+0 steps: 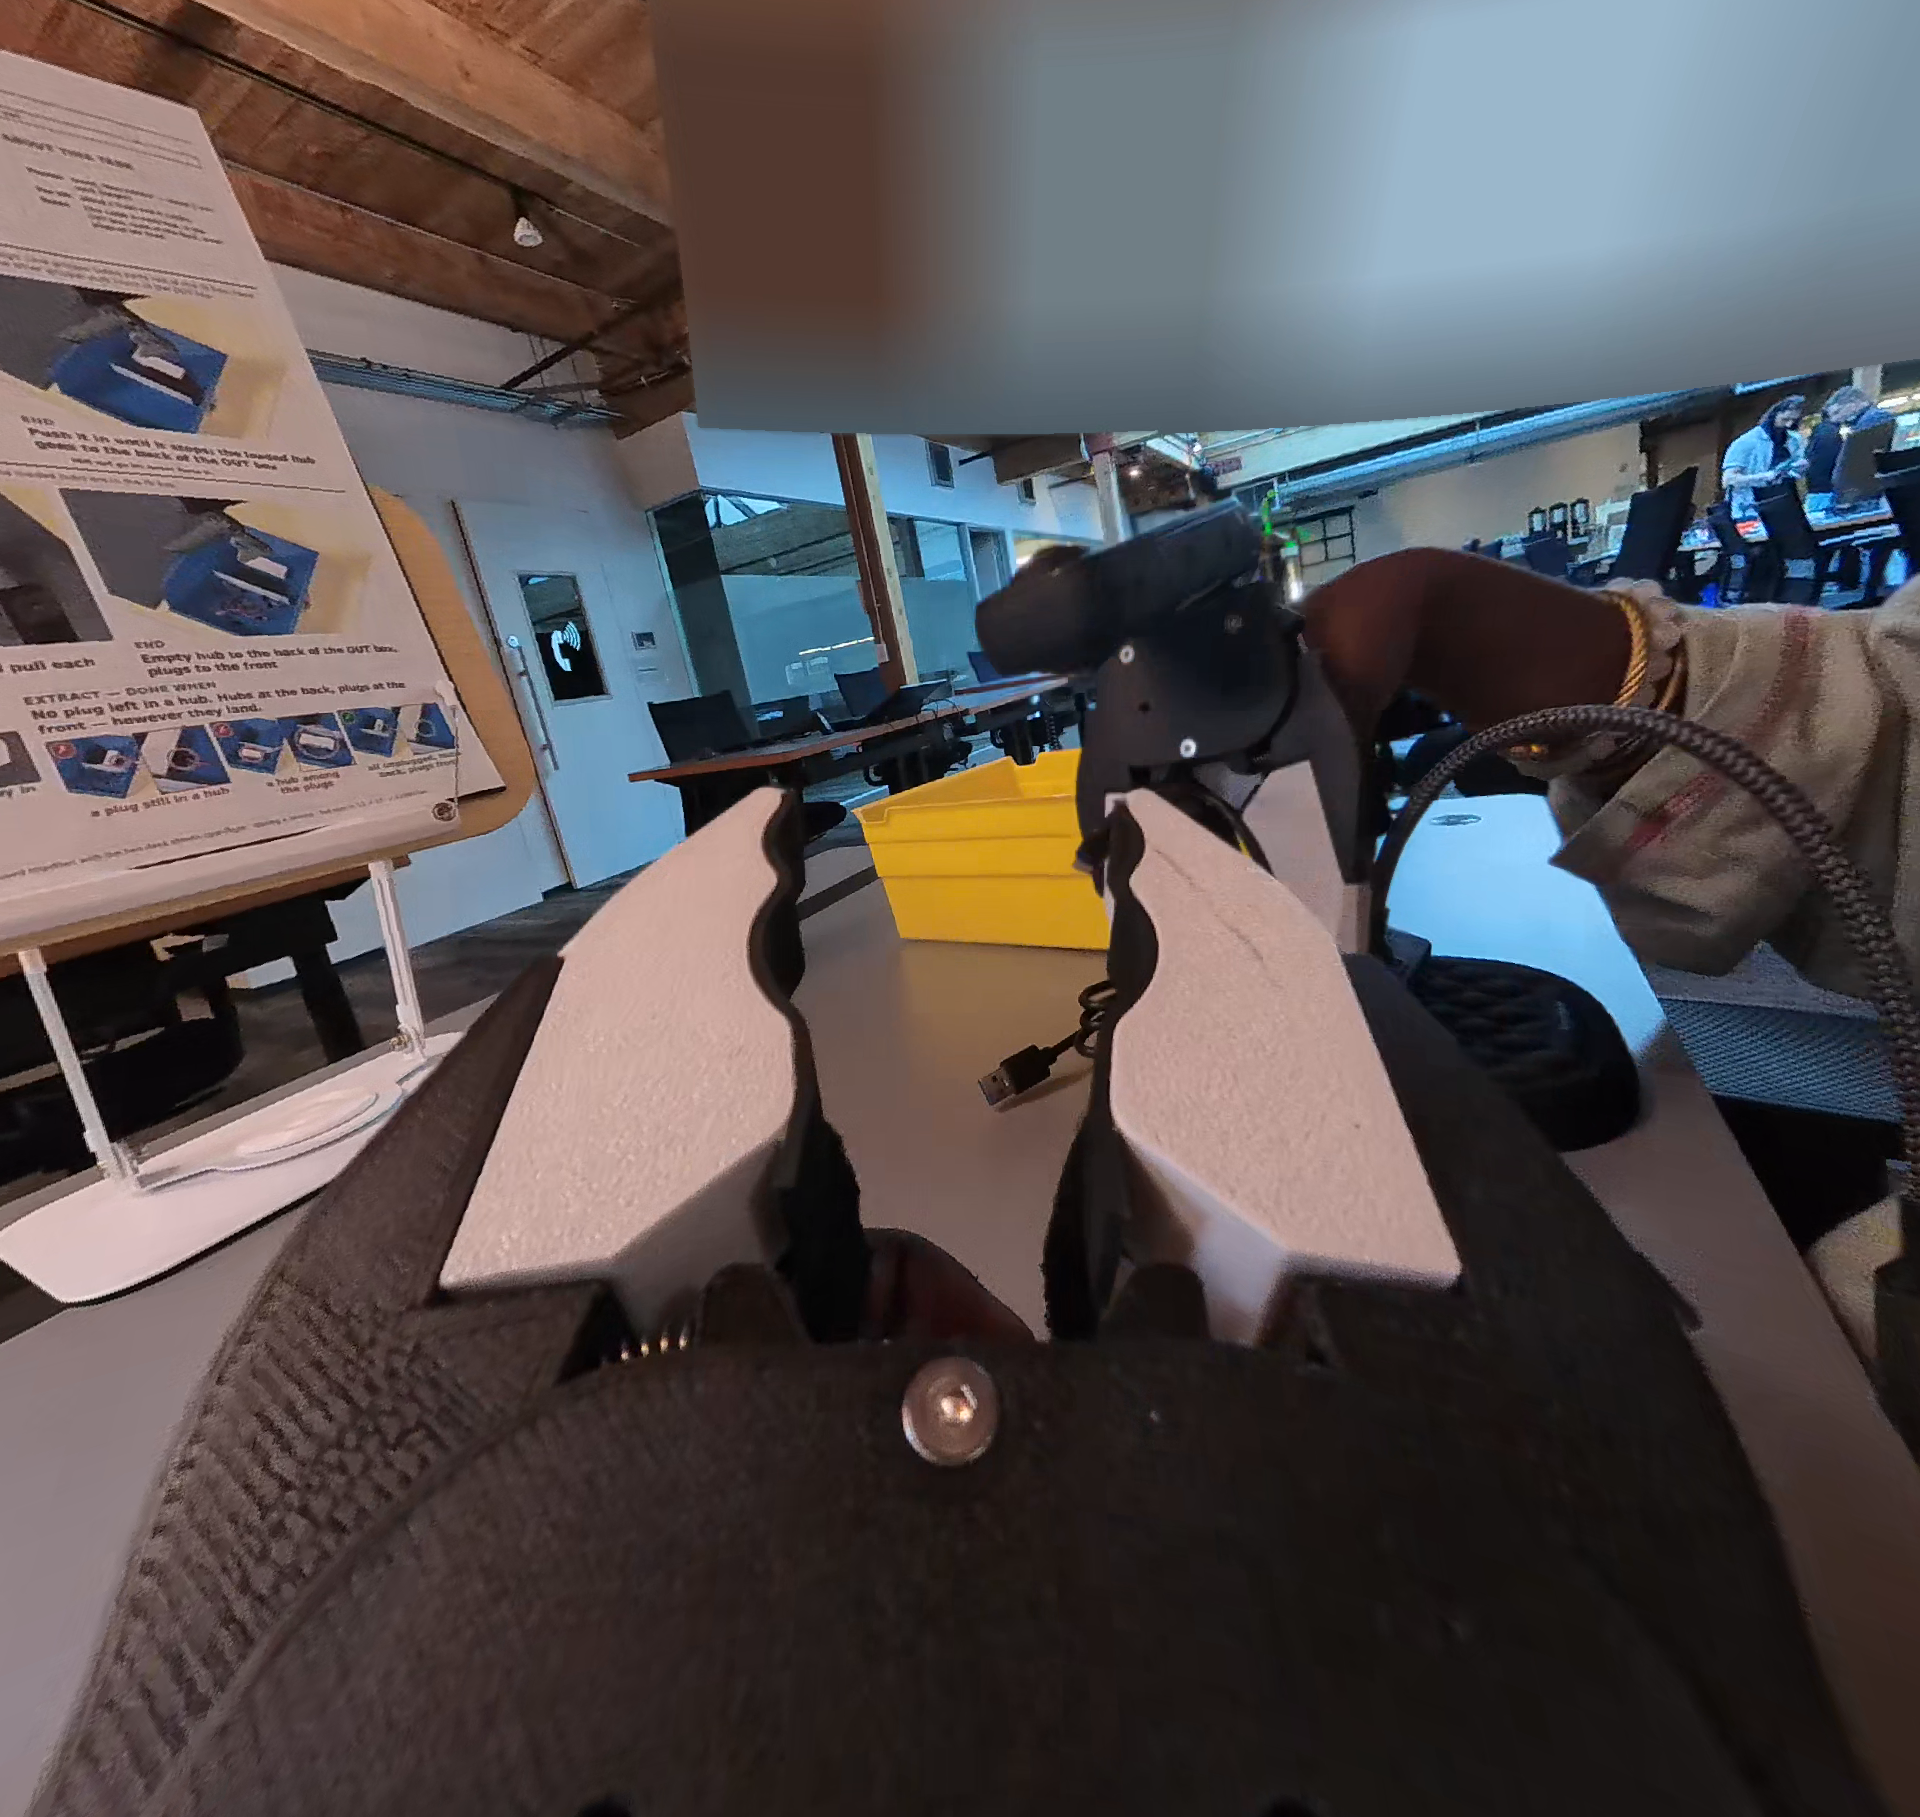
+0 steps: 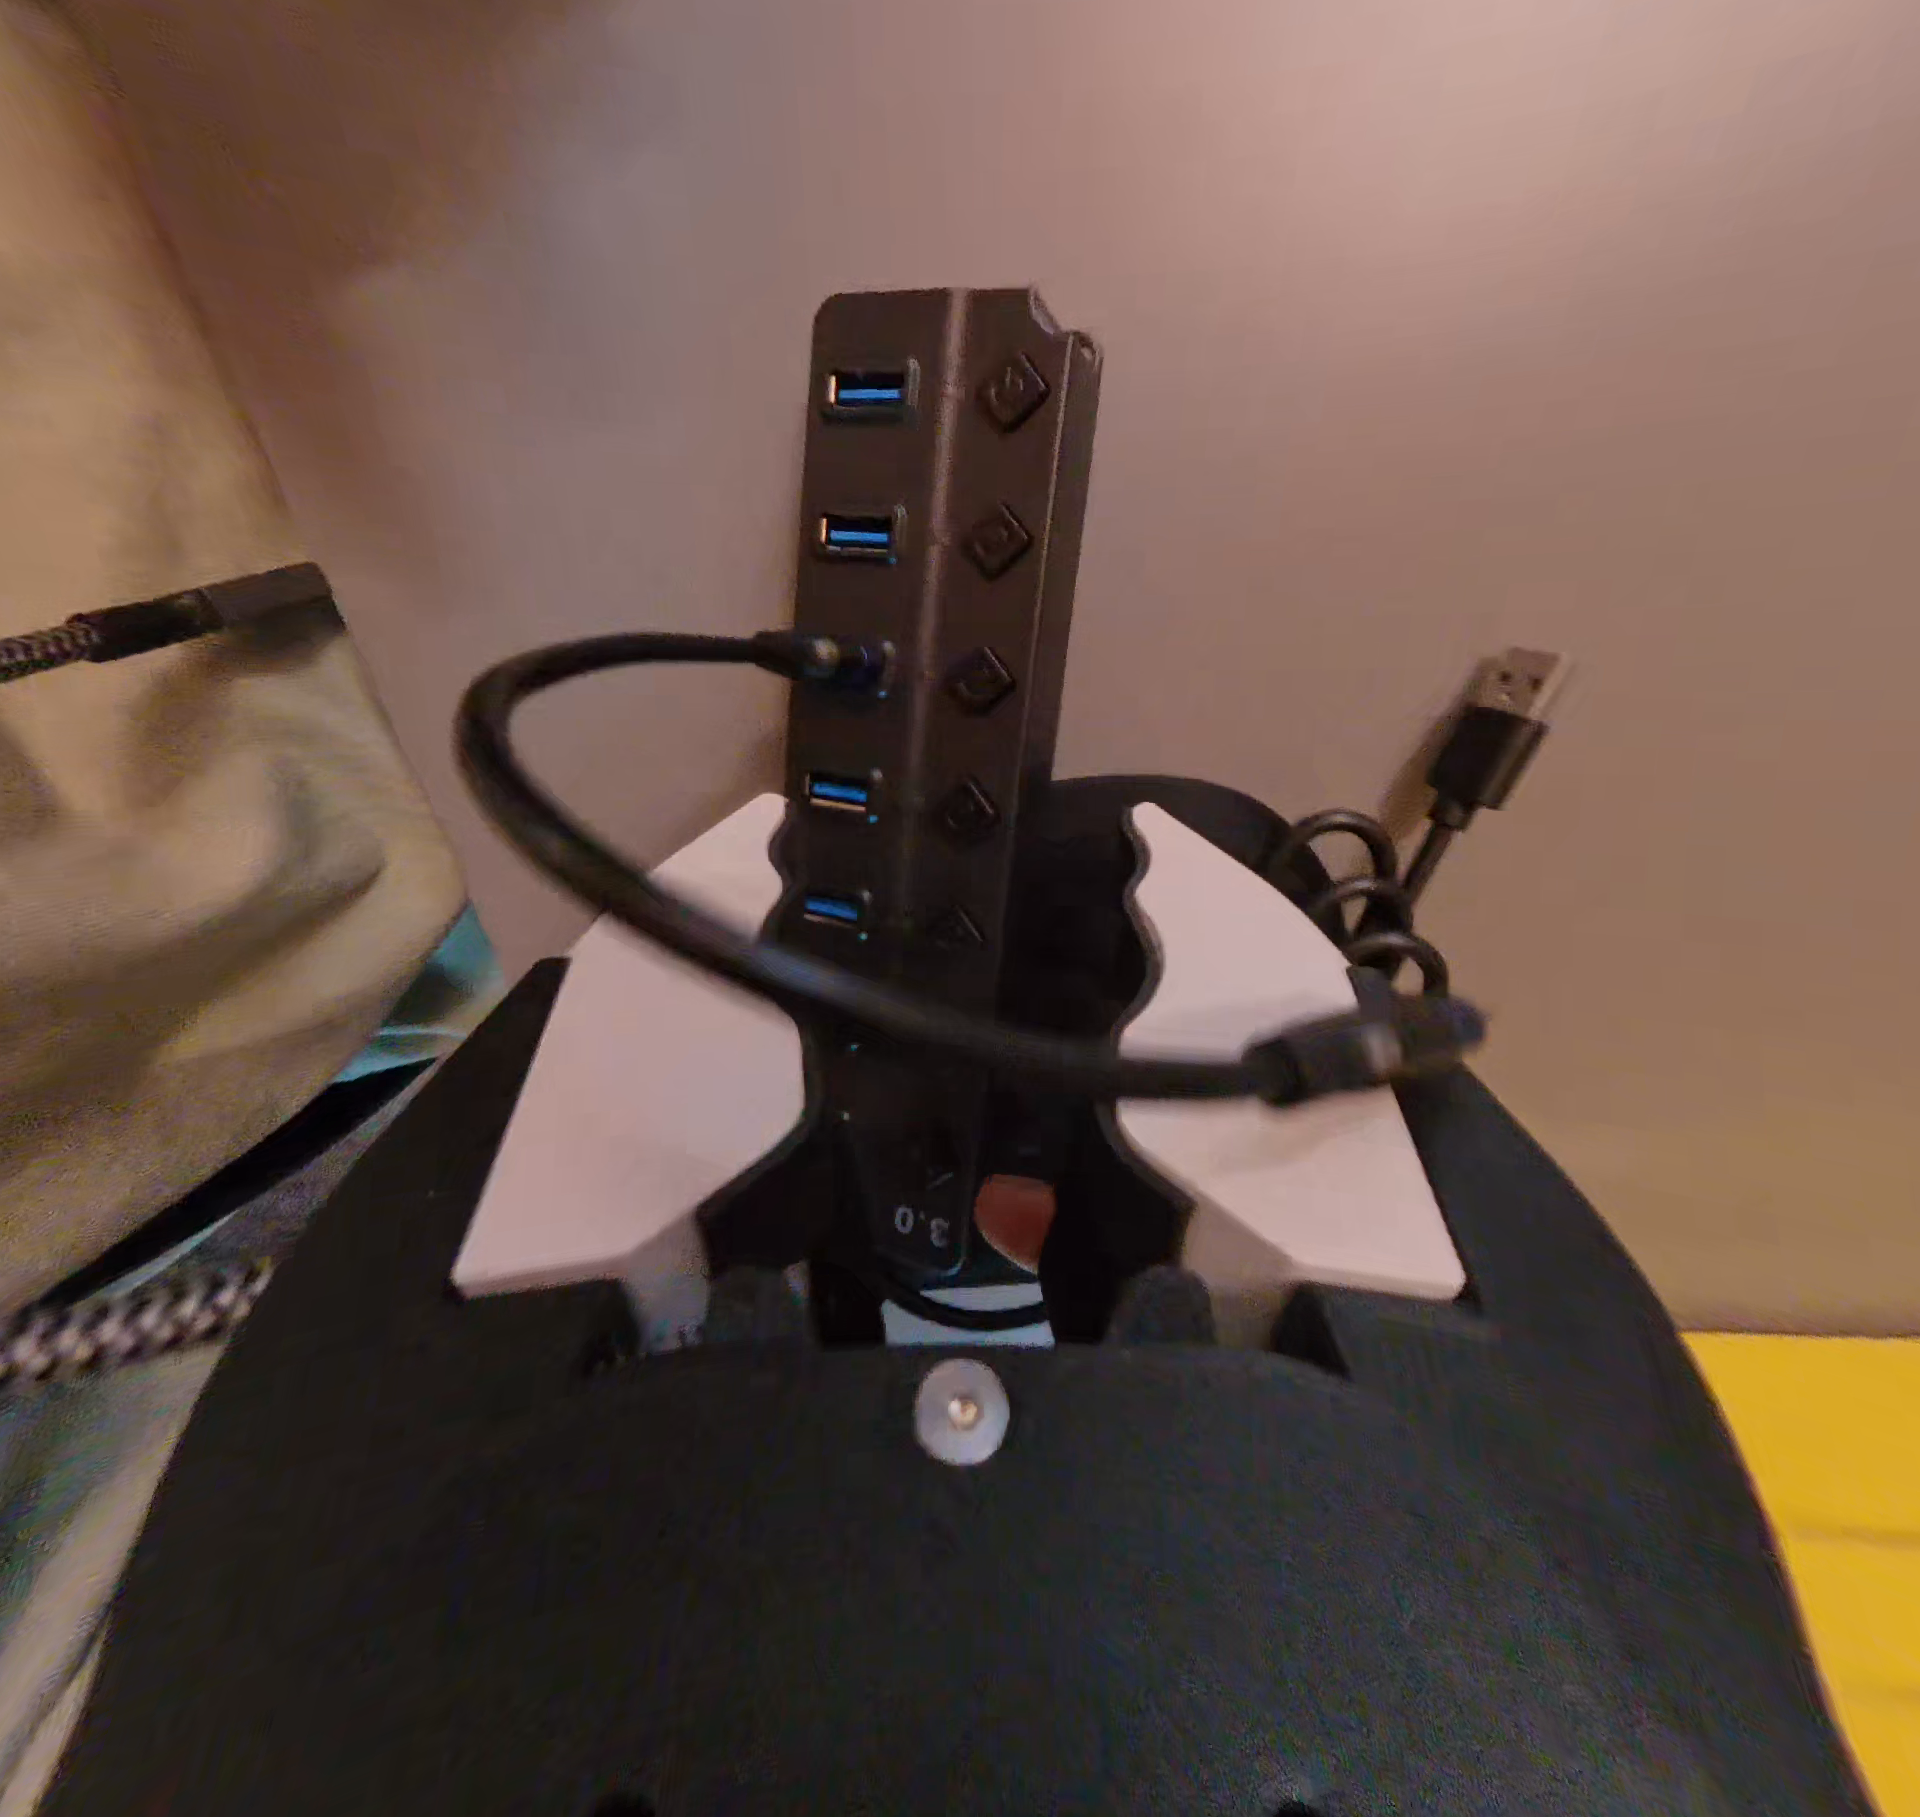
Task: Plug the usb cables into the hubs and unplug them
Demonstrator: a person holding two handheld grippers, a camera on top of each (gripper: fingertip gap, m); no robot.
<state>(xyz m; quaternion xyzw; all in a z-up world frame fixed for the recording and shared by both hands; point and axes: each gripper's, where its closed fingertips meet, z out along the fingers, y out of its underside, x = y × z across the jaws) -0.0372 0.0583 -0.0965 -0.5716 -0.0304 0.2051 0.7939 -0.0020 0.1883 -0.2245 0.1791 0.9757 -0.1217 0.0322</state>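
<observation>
My right gripper is shut on a black USB hub, which stands up between the fingers with its row of blue ports facing left. A black cable is plugged into the third port and loops across my fingers to its other end at the right. A loose USB plug on a coiled lead lies on the table to the right. It also shows in the left wrist view. My left gripper is open and empty, low over the table. The right gripper is ahead of it, held by a hand.
A yellow bin stands on the grey table behind the grippers; its corner shows in the right wrist view. An instruction sheet on a stand is at the left. A braided cable and a black round disc are at the right. Spacing between my two grippers at the tips: around 20 cm. The loose USB plug sits 7 cm or so from the ends of my right fingers.
</observation>
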